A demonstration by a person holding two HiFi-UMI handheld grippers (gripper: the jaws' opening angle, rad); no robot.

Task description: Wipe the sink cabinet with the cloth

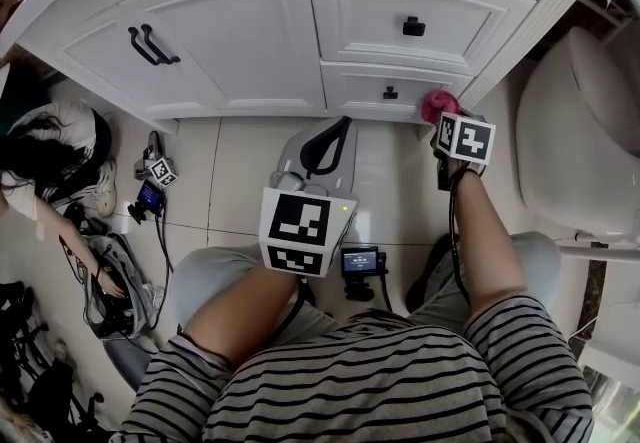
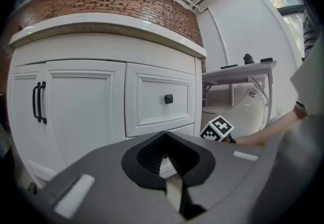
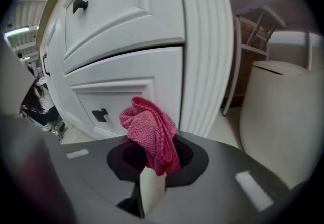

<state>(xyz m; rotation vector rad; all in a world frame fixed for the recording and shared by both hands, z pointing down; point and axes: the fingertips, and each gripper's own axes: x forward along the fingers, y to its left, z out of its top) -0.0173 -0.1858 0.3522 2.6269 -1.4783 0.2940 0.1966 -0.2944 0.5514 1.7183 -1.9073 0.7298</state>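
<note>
The white sink cabinet point(image 1: 260, 31) stands in front of me, with doors at the left and two drawers at the right. A bunched pink cloth point(image 3: 151, 133) sticks out of my right gripper point(image 3: 154, 165), whose jaws are shut on it. In the head view the cloth point(image 1: 437, 104) is at the lower drawer's point(image 1: 390, 91) right end, by the fluted corner post point(image 3: 205, 46); I cannot tell whether it touches. My left gripper point(image 1: 330, 146) hangs low over the floor tiles, jaws shut on nothing. In the left gripper view it point(image 2: 169, 167) points at the upper drawer point(image 2: 161, 99).
A white toilet point(image 1: 585, 131) stands close on the right. On the floor at the left lie a spare marker-cube gripper point(image 1: 155, 176), cables and bags point(image 1: 105, 281). Black handles point(image 1: 152, 46) are on the cabinet doors. My knees frame the tiles below.
</note>
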